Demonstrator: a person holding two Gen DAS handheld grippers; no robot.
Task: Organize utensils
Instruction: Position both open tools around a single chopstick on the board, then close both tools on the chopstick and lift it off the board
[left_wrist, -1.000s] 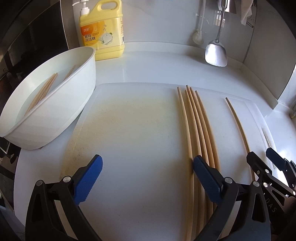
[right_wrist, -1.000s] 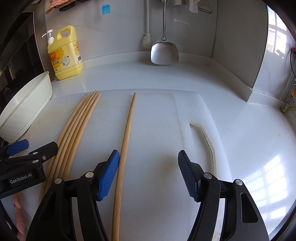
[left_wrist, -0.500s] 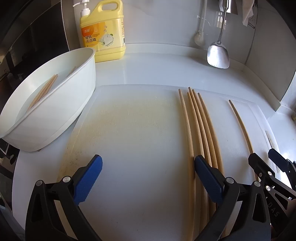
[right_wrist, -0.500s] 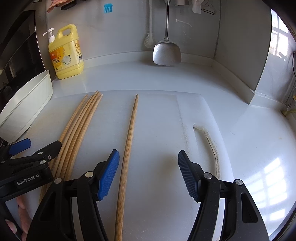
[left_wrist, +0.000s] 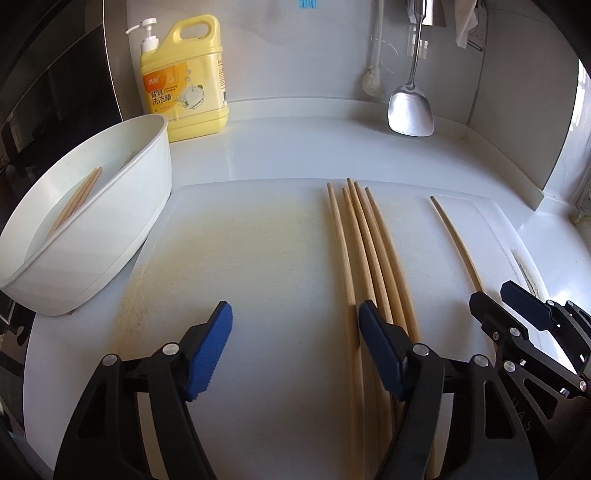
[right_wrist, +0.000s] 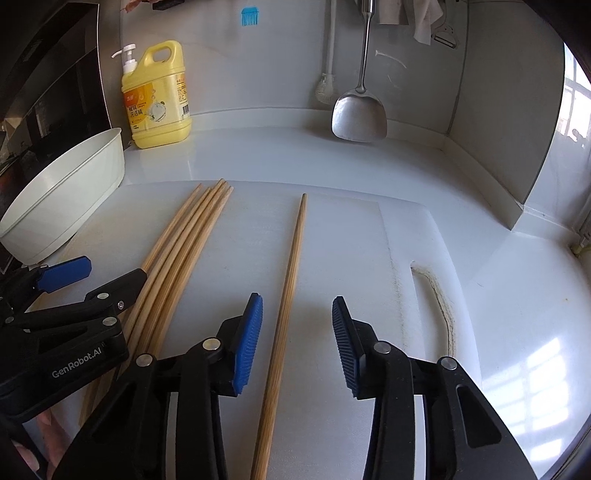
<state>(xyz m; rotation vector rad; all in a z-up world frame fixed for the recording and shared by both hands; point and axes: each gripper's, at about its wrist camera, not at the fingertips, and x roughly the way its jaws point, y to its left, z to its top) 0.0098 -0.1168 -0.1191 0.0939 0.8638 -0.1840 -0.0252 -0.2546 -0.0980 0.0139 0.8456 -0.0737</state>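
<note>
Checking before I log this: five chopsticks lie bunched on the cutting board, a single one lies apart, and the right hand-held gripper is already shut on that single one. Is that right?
Not quite. In the right wrist view the right hand-held gripper is open, its jaws on either side of the single chopstick without gripping it. The five bunched chopsticks on the cutting board are as you said.

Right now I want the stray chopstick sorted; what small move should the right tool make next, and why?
Probably lower and close the right tool on the lone chopstick. Its jaws are open, and the stick runs between them on the cutting board, apart from the bundle of chopsticks.
</note>
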